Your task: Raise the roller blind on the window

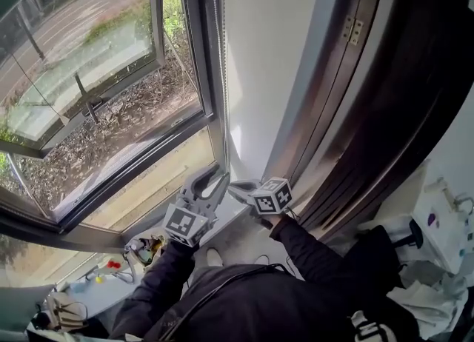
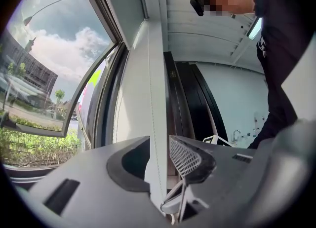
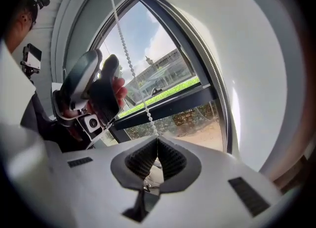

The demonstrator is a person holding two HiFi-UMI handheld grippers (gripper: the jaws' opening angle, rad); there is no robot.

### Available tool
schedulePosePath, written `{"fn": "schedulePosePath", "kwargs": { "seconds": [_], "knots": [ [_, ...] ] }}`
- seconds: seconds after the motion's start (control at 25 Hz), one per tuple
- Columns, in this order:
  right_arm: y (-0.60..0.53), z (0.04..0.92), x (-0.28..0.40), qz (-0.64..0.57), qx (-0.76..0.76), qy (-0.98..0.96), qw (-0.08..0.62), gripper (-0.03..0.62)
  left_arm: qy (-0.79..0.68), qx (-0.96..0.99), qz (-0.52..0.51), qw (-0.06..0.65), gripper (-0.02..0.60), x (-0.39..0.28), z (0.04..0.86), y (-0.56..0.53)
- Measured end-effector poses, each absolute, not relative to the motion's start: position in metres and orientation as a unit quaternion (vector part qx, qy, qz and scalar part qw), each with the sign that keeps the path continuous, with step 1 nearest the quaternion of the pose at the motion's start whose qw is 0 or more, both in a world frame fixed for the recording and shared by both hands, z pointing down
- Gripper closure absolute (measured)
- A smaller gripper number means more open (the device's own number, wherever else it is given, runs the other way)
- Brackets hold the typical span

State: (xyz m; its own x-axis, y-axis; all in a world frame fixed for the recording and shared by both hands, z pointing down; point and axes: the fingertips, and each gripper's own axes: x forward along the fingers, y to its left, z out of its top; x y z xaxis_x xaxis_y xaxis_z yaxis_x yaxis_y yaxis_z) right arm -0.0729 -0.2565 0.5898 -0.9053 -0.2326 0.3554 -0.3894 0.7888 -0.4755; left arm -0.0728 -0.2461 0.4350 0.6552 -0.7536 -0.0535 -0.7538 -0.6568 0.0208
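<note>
The blind's white bead chain (image 1: 215, 44) hangs along the dark window frame (image 1: 201, 52), down to both grippers near the sill. My right gripper (image 1: 234, 186) is shut on the bead chain (image 3: 129, 64), which runs taut up from its ribbed pads (image 3: 170, 160). My left gripper (image 1: 212, 182) sits just left of it and stands open. In the left gripper view the bead chain (image 2: 153, 108) runs up the white wall between the jaws of the left gripper (image 2: 159, 149), and neither pad presses it. The left gripper (image 3: 94, 89) also shows in the right gripper view. The blind itself is out of view.
A tilted-out window sash (image 1: 89, 74) fills the left. The white wall pier (image 1: 266, 59) stands just right of the chain, with dark curtains (image 1: 385, 126) beyond. Below are the sill (image 1: 244, 240), small clutter (image 1: 111, 266) at lower left and white items (image 1: 437, 222) at right.
</note>
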Motion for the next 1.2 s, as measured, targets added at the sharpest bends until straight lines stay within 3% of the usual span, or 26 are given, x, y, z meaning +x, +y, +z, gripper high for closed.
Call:
{"fn": "schedulePosePath", "kwargs": {
  "seconds": [0.36, 0.88, 1.2],
  "knots": [
    [-0.254, 0.629, -0.061, 0.272, 0.175, -0.927, 0.191, 0.588, 0.416, -0.909, 0.025, -0.012, 0.466, -0.070, 0.441, -0.244],
    [-0.240, 0.644, -0.063, 0.276, 0.166, -0.924, 0.206, 0.588, 0.418, -0.908, 0.026, -0.003, 0.466, -0.069, 0.447, -0.236],
    [-0.219, 0.694, -0.051, 0.284, 0.166, -0.906, 0.265, 0.588, 0.421, -0.907, 0.027, -0.003, 0.466, -0.070, 0.448, -0.227]
  ]
}}
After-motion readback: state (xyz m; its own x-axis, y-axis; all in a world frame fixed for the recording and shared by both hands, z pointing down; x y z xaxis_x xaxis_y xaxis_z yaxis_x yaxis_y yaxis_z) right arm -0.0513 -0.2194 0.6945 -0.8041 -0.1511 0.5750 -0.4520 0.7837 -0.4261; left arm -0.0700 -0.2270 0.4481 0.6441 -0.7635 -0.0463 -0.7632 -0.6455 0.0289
